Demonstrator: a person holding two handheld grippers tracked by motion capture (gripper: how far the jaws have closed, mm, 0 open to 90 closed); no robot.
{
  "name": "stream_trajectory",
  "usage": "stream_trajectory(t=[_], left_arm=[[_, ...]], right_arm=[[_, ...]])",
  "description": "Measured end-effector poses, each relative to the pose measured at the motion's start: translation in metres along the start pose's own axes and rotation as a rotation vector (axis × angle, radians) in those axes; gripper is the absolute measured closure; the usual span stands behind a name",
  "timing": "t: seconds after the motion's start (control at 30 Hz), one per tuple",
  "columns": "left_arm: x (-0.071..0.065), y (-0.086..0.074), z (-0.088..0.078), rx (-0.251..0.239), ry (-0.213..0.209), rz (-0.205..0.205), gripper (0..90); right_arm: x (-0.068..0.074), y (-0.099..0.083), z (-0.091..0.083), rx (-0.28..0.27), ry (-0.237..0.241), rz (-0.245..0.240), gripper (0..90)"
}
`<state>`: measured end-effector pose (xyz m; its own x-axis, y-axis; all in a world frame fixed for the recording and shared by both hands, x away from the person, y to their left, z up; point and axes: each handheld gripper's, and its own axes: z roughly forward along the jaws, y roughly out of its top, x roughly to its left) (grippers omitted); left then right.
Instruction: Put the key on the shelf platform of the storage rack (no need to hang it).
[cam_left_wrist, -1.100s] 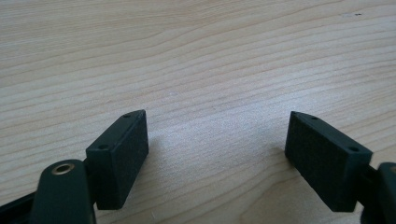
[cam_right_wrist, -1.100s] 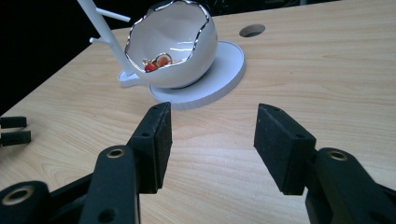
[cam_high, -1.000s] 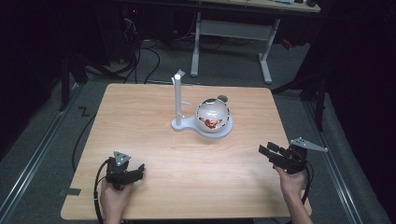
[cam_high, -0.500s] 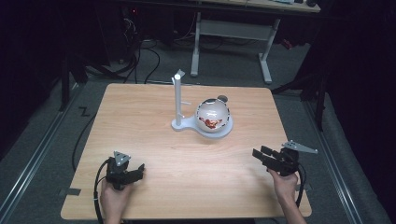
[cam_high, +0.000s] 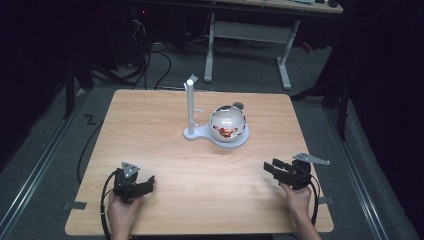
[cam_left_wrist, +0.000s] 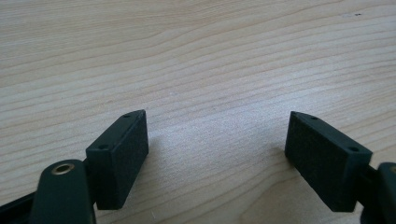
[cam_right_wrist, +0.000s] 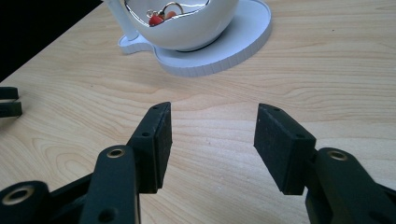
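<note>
A white stand has an upright post (cam_high: 190, 105) and a round base plate (cam_high: 244, 140) near the table's middle. On the plate sits a round white bowl (cam_high: 228, 123) with red markings; the bowl (cam_right_wrist: 187, 28) and the plate (cam_right_wrist: 233, 44) fill the top of the right gripper view. My left gripper (cam_high: 148, 184) rests near the front left, open over bare wood (cam_left_wrist: 217, 126). My right gripper (cam_high: 270, 166) is held at the front right, open (cam_right_wrist: 215, 112), pointing toward the bowl and well short of it. Nothing is between either pair of jaws.
The wooden table (cam_high: 150, 130) is bare apart from the stand. Its edges drop to a dark floor with cables (cam_high: 165, 60) and a desk frame (cam_high: 250, 35) behind. The left gripper's jaws (cam_right_wrist: 8, 103) show at the far left of the right gripper view.
My right gripper has shifted left and slightly nearer the front edge. The left gripper, the stand and the bowl have stayed put.
</note>
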<state>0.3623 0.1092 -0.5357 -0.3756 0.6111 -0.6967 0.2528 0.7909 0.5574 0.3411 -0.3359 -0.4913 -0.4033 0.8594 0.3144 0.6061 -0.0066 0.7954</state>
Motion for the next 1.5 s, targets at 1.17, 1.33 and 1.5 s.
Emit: stream_trajectory(t=[1.17,1.33,1.5], left_arm=[[0.000,0.000,0.000,0.000,0.001,-0.001,21.8],[0.000,0.000,0.000,0.000,0.000,0.000,21.7],[0.000,0.000,0.000,-0.001,0.000,0.001,21.7]], right_arm=[[0.031,-0.019,0.040,0.123,-0.061,-0.176,44.3],[0.032,-0.021,0.044,0.135,-0.078,-0.204,44.2],[0.033,-0.021,0.047,0.145,-0.080,-0.214,44.1]])
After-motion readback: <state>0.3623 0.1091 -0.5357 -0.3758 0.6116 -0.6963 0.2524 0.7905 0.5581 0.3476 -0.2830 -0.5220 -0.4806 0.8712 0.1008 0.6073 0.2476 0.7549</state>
